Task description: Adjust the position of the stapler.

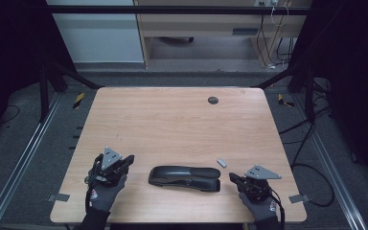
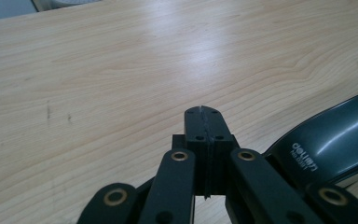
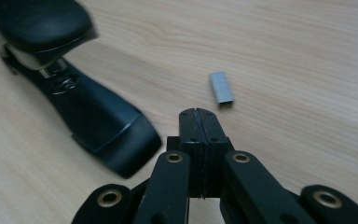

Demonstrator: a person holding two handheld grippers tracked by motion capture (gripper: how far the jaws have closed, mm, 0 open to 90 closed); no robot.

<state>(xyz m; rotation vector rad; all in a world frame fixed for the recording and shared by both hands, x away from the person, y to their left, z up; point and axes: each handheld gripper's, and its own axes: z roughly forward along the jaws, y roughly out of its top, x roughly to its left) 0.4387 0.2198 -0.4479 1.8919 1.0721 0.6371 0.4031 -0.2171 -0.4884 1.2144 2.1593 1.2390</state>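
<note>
A black stapler [image 1: 184, 178] lies flat on the wooden table [image 1: 172, 120], close to the near edge and roughly midway between the left and right edges, its length running parallel to that near edge. In the right gripper view its top arm is raised a little off the base at the end toward the camera, with bright metal showing in the gap. A small grey strip of staples [image 1: 222, 163] lies on the bare wood just beyond the stapler's right end, apart from it and a little farther from the near edge.

The left gripper [image 1: 130, 159] rests near the table's near left corner, held by a gloved hand [image 1: 104, 189], and points toward the stapler's left end without touching it. Its jaws are pressed together with nothing between them, as the left gripper view shows, where the stapler's curved dark body [image 2: 326, 144] sits just beside the right link.

The right gripper [image 1: 232, 177] sits toward the near right corner, pointing at the stapler's right end, near it but apart. Its jaws are also fully closed and empty; in the right gripper view the staple strip [image 3: 221, 87] lies just ahead of the tips, and the stapler [image 3: 98, 121] lies off to the left.

A round dark grommet [image 1: 213, 100] sits in the table near the far edge.
</note>
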